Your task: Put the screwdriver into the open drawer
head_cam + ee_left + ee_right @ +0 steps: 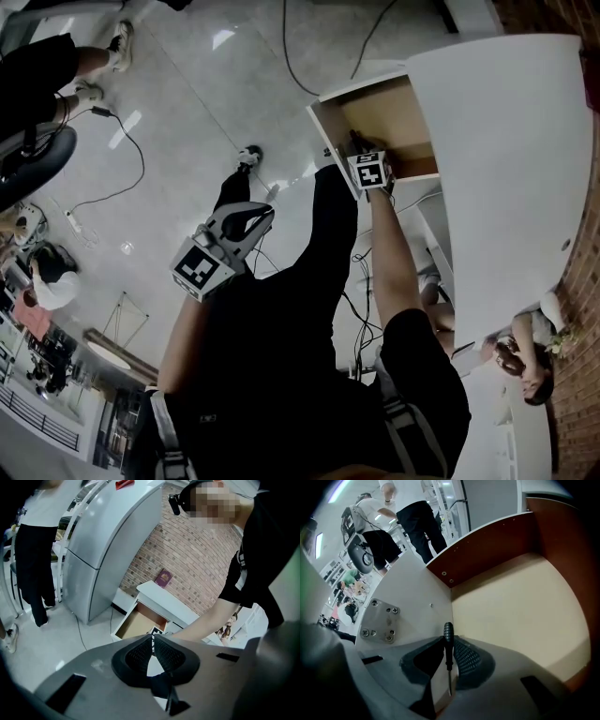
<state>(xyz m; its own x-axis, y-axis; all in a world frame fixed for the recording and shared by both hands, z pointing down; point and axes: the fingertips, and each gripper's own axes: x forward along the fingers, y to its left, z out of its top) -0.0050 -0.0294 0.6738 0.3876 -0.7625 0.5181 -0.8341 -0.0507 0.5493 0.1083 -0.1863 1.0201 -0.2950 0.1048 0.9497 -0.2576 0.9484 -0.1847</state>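
Over the open drawer [520, 597], the right gripper [448, 642] pinches the black-handled screwdriver [448, 630] upright by its handle, the left gripper [153, 643] closed and empty well back; dropped from here, it could bounce off the drawer's wall.

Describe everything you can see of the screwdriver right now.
The screwdriver is small and slim, with a black handle and a thin metal shaft. The right gripper is shut on the handle. The handle's rounded end pokes out past the jaws toward the open drawer, and the shaft points back at the camera. It is held over the drawer's pale floor, near the white side wall, apparently touching only the jaws.
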